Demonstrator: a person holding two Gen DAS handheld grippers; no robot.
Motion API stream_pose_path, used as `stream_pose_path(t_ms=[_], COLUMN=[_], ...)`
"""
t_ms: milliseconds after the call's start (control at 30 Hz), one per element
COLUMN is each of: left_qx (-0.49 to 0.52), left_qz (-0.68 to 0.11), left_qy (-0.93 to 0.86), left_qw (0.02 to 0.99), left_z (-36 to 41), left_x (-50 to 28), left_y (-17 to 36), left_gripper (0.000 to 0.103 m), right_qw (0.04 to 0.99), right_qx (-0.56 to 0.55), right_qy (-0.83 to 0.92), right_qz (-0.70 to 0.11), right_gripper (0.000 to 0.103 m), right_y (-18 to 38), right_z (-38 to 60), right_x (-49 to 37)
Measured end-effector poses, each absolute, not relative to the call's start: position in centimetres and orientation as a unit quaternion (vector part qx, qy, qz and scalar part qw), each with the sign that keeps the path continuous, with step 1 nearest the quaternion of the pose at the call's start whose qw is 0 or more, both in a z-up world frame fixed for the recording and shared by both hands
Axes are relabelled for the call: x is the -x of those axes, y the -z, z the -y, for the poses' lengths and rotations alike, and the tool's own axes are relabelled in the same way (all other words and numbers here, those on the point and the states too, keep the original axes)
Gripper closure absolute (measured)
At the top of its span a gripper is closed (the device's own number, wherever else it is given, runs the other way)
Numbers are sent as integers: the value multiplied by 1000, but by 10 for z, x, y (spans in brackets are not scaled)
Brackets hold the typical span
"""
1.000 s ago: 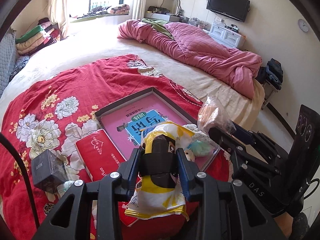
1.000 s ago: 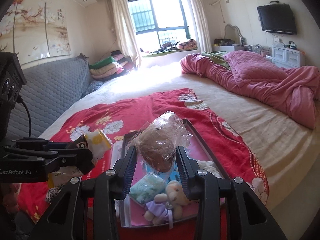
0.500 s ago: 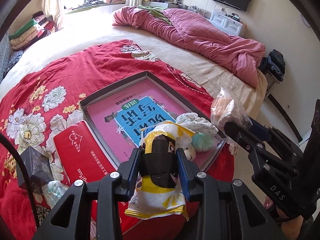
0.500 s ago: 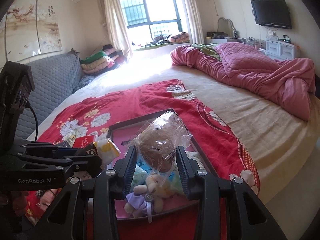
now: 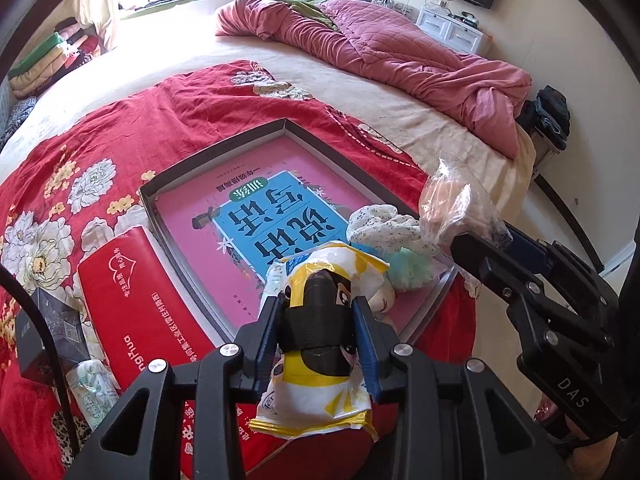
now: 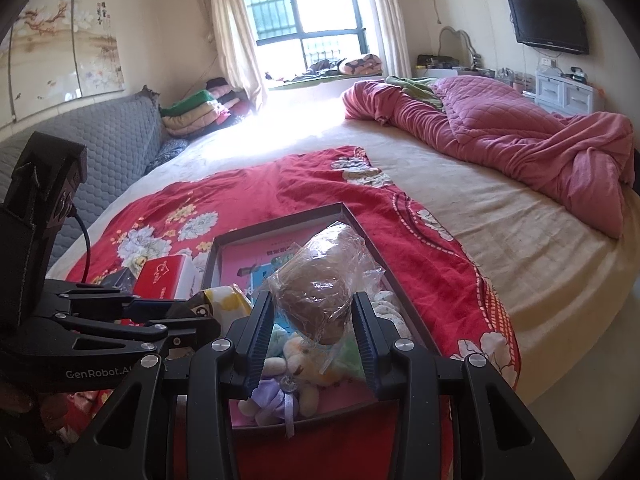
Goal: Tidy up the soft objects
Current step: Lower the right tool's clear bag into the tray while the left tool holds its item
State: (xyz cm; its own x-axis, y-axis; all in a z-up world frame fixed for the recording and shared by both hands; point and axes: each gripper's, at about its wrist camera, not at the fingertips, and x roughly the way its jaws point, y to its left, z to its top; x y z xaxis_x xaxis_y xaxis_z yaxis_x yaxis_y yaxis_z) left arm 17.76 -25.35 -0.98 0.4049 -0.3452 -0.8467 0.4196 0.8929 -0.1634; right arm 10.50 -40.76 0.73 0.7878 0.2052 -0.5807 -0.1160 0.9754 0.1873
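Note:
My left gripper (image 5: 318,320) is shut on a yellow-and-white plastic packet (image 5: 320,396), held over the near edge of a dark-rimmed tray (image 5: 224,148). The tray lies on a red floral blanket and has a pink and blue book inside. A speckled white cloth (image 5: 380,224), a teal fluffy piece (image 5: 412,268) and a small plush bear (image 6: 296,356) sit in the tray's near corner. My right gripper (image 6: 312,320) is shut on a brown bun in a clear bag (image 6: 320,300), above those soft toys. In the right wrist view the left gripper (image 6: 192,316) sits just left of it.
A red tissue pack (image 5: 132,292), a black box (image 5: 52,328) and a small wipes pack (image 5: 92,388) lie left of the tray. A rumpled pink quilt (image 5: 400,52) covers the far right of the bed. The bed's edge drops off to the right (image 6: 560,340).
My left gripper has sunk and come in toward the tray's near corner with its packet. The right gripper has dropped slightly over the toys. Both grips are unchanged.

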Motion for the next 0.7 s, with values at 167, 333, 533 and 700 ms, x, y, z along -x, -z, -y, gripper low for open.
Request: stream_pose_path(t_ms=[167, 333, 533, 700], left_qx=[-42, -48, -59, -62], left_qz=[-499, -503, -507, -512], left_qy=[230, 229, 231, 230], left_qw=[835, 832, 828, 826], left_z=[259, 262, 269, 270], left_x=[-179, -181, -184, -187], left_y=[16, 23, 30, 36], left_gripper=[67, 67, 67, 67], right_qw=[943, 944, 942, 937], right_qx=[-83, -95, -88, -93], right_qy=[-92, -96, -102, -103], right_qz=[-308, -302, -307, -321], right_gripper=[62, 62, 62, 62], right_y=[-7, -9, -8, -1], right_z=[410, 410, 404, 406], right_x=[-107, -119, -137, -152])
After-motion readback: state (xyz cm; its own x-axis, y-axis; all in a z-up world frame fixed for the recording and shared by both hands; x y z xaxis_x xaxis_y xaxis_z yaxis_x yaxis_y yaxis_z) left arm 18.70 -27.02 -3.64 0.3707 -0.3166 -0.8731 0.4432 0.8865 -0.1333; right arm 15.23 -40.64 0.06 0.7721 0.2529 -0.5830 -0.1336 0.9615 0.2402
